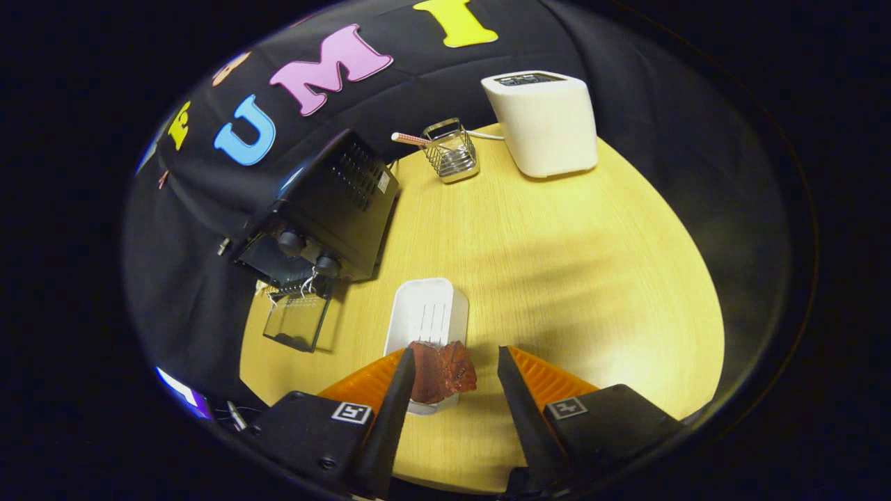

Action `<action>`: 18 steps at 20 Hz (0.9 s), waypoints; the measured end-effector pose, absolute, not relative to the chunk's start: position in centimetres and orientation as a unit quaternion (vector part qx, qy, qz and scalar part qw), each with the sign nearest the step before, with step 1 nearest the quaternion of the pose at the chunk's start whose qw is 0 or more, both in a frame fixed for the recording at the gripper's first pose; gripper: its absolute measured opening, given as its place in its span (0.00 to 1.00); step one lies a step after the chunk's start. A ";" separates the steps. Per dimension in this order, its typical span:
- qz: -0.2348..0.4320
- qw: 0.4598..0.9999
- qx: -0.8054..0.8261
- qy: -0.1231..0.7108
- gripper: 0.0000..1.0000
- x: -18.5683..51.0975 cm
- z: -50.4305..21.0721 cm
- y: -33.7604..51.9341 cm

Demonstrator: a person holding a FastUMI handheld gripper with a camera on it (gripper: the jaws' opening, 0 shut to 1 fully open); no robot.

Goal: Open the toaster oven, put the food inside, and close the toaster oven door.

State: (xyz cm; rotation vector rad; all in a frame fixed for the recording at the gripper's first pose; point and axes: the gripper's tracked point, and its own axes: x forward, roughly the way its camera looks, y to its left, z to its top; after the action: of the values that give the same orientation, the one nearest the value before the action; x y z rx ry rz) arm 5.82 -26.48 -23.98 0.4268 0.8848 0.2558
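A black toaster oven (327, 209) stands at the left side of the round wooden table, its glass door (296, 321) folded down open in front of it. A white rectangular tray (426, 316) lies just ahead of the fingers. A reddish-brown piece of food (443, 371) rests on the tray's near end, beside the left finger and between the two fingers. My gripper (456, 362) hovers over it, open, with the right finger well clear of the food.
A white pop-up toaster (546, 125) stands at the far edge of the table (571, 264). A small wire basket (451, 153) with a striped straw sits beside it. Bare tabletop stretches to the right of the tray.
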 end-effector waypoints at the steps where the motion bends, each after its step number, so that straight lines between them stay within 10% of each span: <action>1: 0.123 0.867 0.224 0.427 0.73 5.8 -24.0 -26.4; 6: 0.124 0.843 0.281 0.441 0.27 6.0 -24.0 -26.5; 18: 0.156 0.844 0.285 0.428 0.14 5.7 -22.9 -26.6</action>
State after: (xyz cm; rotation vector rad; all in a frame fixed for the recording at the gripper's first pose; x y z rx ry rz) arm 5.69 -26.64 -22.85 0.6009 0.9029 0.3292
